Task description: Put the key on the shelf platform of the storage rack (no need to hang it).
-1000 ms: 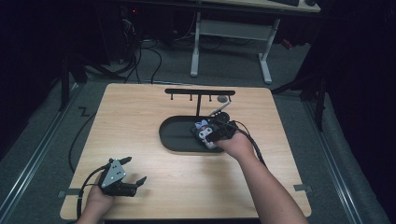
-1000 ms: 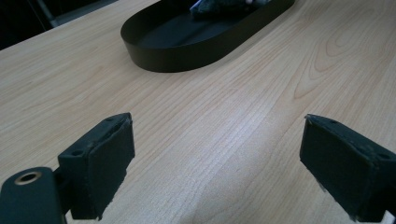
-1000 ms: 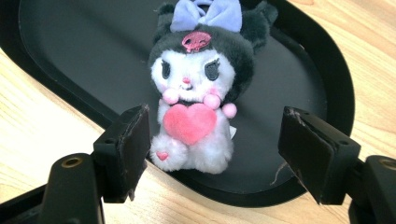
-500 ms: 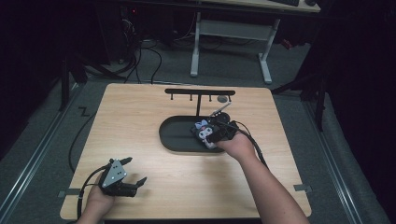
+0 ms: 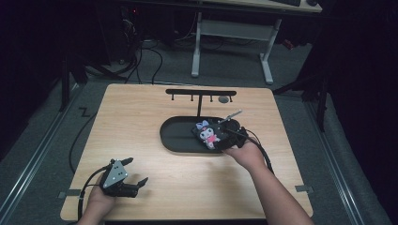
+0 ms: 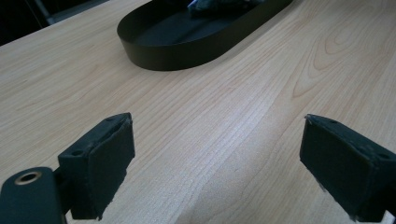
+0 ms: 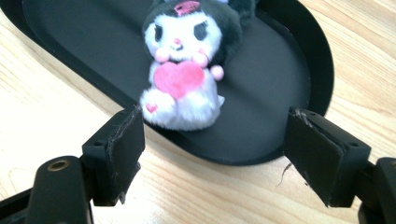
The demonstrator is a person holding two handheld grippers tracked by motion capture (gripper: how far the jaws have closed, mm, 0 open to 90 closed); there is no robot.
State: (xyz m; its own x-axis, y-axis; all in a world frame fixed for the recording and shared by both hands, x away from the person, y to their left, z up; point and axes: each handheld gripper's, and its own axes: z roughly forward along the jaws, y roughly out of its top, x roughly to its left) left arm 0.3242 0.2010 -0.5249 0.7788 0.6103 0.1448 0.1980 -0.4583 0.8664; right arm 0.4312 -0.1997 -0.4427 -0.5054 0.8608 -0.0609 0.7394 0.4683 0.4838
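Plush toy: I see the plush toy [image 7: 184, 70] lying in the right end of the black oval tray [image 5: 176, 136], white body, dark hood, pink heart on its chest, feet toward the tray's near rim.
Tray: it sits a little right of the table's [image 5: 141, 117] middle, closer to the far edge than the near one.
Right gripper: my right gripper [image 5: 230, 136] is at the tray's right end, just beside the toy. Its jaws have just been opening; in the right gripper view they stand apart with the toy's feet just beyond them, pads not pressing on it.
Left gripper: my left gripper [image 5: 133, 176] rests near the table's near left corner, jaws spread wide over bare wood with nothing between them.
Rack: a black rack [image 5: 199, 96] with small hooks stands behind the tray, near the far edge.
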